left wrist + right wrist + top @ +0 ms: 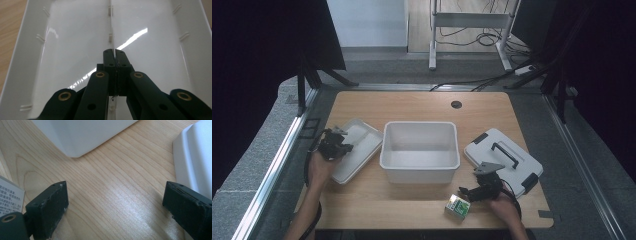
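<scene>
1. i am seeing a white bin (420,150) sitting at the middle of the wooden table (412,105), and its inside is showing nothing but bare white floor.
2. a shallow white tray (357,147) is lying just left of the bin; in the left gripper view it is running away from me as two long compartments (75,50) split by a thin centre rib (110,25), both bare and glossy.
3. a white lid (504,155) with a dark handle and dark latches is resting flat to the right of the bin.
4. i am holding the left gripper (343,146) over the near end of the tray, and its jaws are pressing together on the centre rib, pinching that thin wall between the pads.
5. the right gripper (464,192) is hovering low near the front edge of the table, jaws spread wide with only wood grain between them.
6. the small box (457,206) is lying on the table just in front of and to the left of the right gripper's tips, close beside them; in the right gripper view its corner (8,198) is peeking in just outside the left jaw, not between the jaws.
7. the box is looking green and white on top in the high view, with a white side carrying small printed text that i cannot read.
</scene>
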Motion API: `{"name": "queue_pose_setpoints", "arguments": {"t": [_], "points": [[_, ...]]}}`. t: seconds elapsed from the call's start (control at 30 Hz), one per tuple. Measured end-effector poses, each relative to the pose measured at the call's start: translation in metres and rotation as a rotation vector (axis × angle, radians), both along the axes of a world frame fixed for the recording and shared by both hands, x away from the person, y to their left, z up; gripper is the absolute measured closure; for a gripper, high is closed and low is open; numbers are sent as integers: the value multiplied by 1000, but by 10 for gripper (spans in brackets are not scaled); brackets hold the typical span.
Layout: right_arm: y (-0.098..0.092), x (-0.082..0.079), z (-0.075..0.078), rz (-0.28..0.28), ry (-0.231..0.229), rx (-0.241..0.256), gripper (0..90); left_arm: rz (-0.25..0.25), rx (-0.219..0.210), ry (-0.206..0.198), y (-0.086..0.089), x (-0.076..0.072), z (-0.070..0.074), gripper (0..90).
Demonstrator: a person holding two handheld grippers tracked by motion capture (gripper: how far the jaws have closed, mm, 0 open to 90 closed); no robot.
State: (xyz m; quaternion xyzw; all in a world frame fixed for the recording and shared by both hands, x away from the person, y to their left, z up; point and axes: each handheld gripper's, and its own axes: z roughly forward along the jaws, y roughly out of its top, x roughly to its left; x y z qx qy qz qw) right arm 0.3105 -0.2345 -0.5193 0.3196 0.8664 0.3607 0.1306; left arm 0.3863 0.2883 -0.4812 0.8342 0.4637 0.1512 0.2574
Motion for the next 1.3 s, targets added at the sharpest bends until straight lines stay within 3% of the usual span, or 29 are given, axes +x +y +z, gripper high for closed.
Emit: {"name": "queue_pose_setpoints", "arguments": {"t": [0.23,0.4,0.53,0.8,0.97,1.17,1.3], "points": [[0,0,0,-1,0,1,63,1,-7,15,0,-1,-15,890],[0,0,0,-1,0,0,63,-4,-26,7,1,-2,-14,876],[0,0,0,-1,0,1,63,1,-60,-9,2,-4,-7,744],[0,0,0,-1,1,1,63,-9,-117,-32,2,-14,9,350],[0,0,0,-1,1,1,63,-31,-139,-64,-4,-26,20,160],[0,0,0,-1,0,1,63,-101,-182,-78,-16,-45,30,43],[0,0,0,-1,0,1,63,-150,-163,-100,-29,-59,34,0]]}}
